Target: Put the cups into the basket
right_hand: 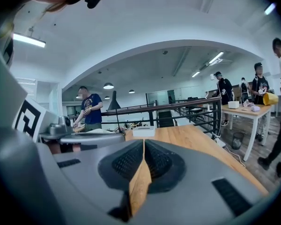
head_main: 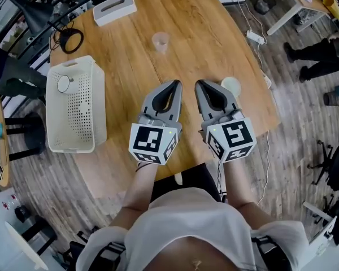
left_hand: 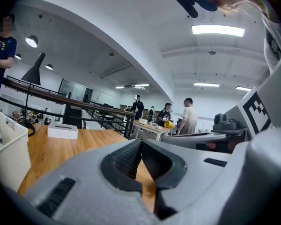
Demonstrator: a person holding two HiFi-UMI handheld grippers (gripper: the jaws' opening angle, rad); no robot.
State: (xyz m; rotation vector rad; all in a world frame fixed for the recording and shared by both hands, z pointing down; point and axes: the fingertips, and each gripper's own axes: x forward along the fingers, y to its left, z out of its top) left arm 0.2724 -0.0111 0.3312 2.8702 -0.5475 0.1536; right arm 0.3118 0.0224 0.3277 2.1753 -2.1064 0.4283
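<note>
So far one white cup (head_main: 64, 83) lies in the basket (head_main: 100, 103) at the left of the bench (head_main: 130, 49). A clear cup (head_main: 160, 41) stands alone toward the far side, well apart from both grippers. The left gripper (head_main: 174, 85) and right gripper (head_main: 201, 85) hang side by side near the front, each with jaws closed on nothing. A pale cup (head_main: 231, 86) stands just beside the right gripper's tip. Two cups look left to move.
</note>
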